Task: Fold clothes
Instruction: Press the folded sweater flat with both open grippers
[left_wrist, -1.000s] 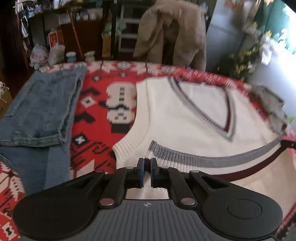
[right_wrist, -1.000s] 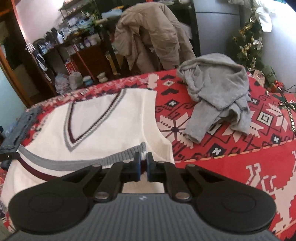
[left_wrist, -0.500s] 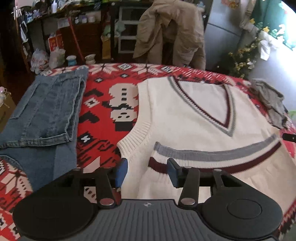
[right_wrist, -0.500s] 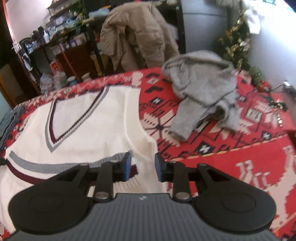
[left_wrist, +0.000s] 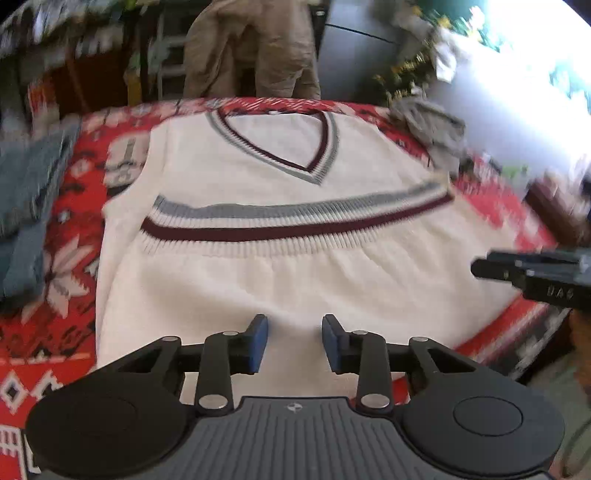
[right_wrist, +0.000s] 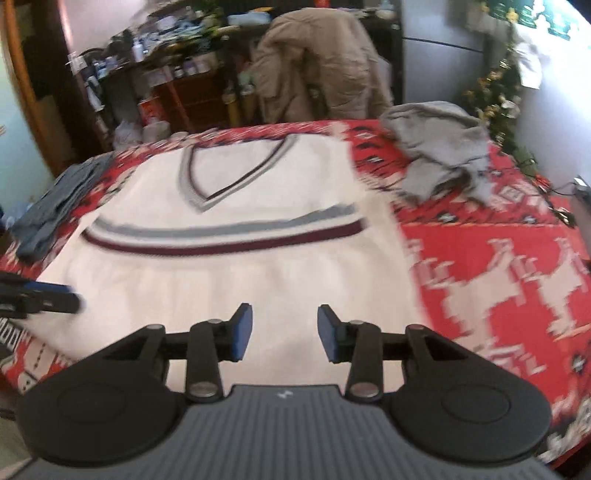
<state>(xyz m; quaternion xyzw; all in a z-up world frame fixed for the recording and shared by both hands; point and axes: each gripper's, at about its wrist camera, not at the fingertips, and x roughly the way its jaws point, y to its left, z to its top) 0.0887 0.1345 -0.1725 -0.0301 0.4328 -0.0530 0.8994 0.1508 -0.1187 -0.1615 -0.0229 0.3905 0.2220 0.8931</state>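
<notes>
A white knit vest (left_wrist: 295, 280) (right_wrist: 236, 284) lies flat on the red patterned cloth (right_wrist: 480, 266), V-neck at the far end. Its grey and maroon hem band (left_wrist: 295, 221) lies folded up across the chest, just below the V. My left gripper (left_wrist: 294, 325) hovers over the near fold with nothing between its blue pads, and its jaws are closing. My right gripper (right_wrist: 284, 314) is likewise over the near fold with nothing between its pads, and its jaws are opening. Each gripper shows at the edge of the other's view: the right gripper (left_wrist: 480, 267), the left gripper (right_wrist: 70, 295).
Folded blue jeans (left_wrist: 26, 192) (right_wrist: 55, 199) lie left of the vest. A crumpled grey garment (right_wrist: 439, 158) (left_wrist: 432, 129) sits at the far right. Behind the table a tan jacket (right_wrist: 317, 62) hangs over a chair, beside cluttered shelves.
Both grippers were shut on the vest's hem band; they let it go over the chest, opened and drew back towards the near edge. The views are motion-blurred now.
</notes>
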